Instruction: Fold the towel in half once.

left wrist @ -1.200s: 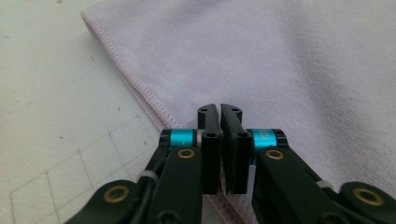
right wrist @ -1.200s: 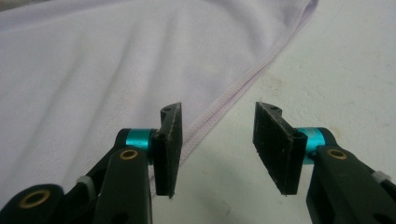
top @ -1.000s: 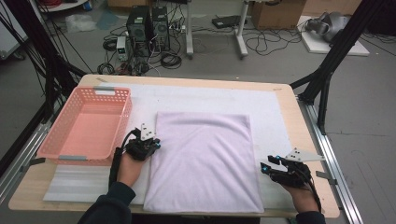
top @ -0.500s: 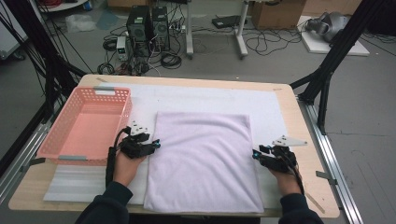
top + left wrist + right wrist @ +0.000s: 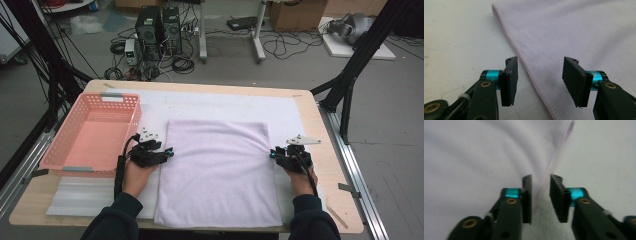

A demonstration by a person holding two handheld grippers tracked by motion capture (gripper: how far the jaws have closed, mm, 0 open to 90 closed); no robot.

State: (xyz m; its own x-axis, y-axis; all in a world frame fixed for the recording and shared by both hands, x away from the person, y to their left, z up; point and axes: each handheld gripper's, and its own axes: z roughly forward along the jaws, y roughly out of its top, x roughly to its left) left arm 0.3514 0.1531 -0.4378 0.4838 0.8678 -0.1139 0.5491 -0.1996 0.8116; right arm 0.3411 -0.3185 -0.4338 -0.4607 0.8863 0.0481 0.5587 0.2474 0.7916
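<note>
A pale lilac towel (image 5: 220, 170) lies flat in a folded rectangle on the white mat. At its left edge, my left gripper (image 5: 167, 152) points right. Its jaws have just been opening and now stand open (image 5: 540, 75), one on each side of the stitched hem (image 5: 529, 65) and clear of it. My right gripper (image 5: 274, 152) sits at the towel's right edge, pointing left. Its jaws (image 5: 540, 195) narrowed, then have just been opening a little. They are a small gap apart, and the towel's hem (image 5: 549, 170) runs into that gap without being pinched.
A pink plastic basket (image 5: 134, 120) stands on the table's left side, close behind my left hand. The white mat (image 5: 210, 102) covers most of the wooden table (image 5: 200, 86). Black frame legs, computers and cables are on the floor beyond the far edge.
The right hand has moved left and forward, from the table's right edge to the towel's right hem. The left gripper's jaws have gone from shut to open, and that hand has stayed in place.
</note>
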